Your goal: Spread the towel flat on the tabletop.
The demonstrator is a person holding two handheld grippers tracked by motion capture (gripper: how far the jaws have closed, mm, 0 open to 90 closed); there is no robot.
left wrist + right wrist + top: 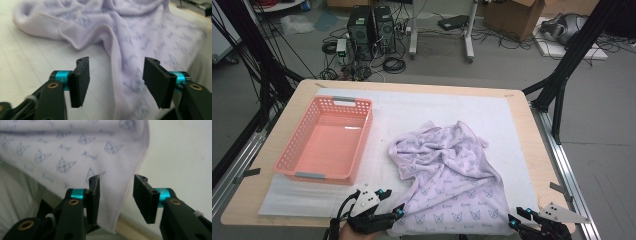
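My left gripper (116, 82) has its jaws spread wide with nothing between the pads, and I'm holding it low over the near left edge of the lilac blanket (452, 175), because that ribbed hem runs straight up between the jaws at twelve o'clock and is the easiest line to pinch. In the high view that left gripper (393, 202) sits at about seven o'clock of the cloth, its tips just beside the hem.

My right gripper (116, 195) is parted too, narrower, straddling the blanket's (75, 152) near right edge; the hem hangs in the gap and the cloth laps the left pad, but nothing is clamped yet. From above, the right gripper (518, 216) waits at five o'clock, at the corner draped over the table lip.

I judge this as a two-corner pickup: one tool per near corner, so the cloth lifts evenly instead of dragging.

Farther out, the blanket lies crumpled toward twelve o'clock on the white mat (412, 107), printed with little cat faces. The pink basket (297, 150) stands well apart at nine to ten o'clock, open side up, likely kept there as the landing place.
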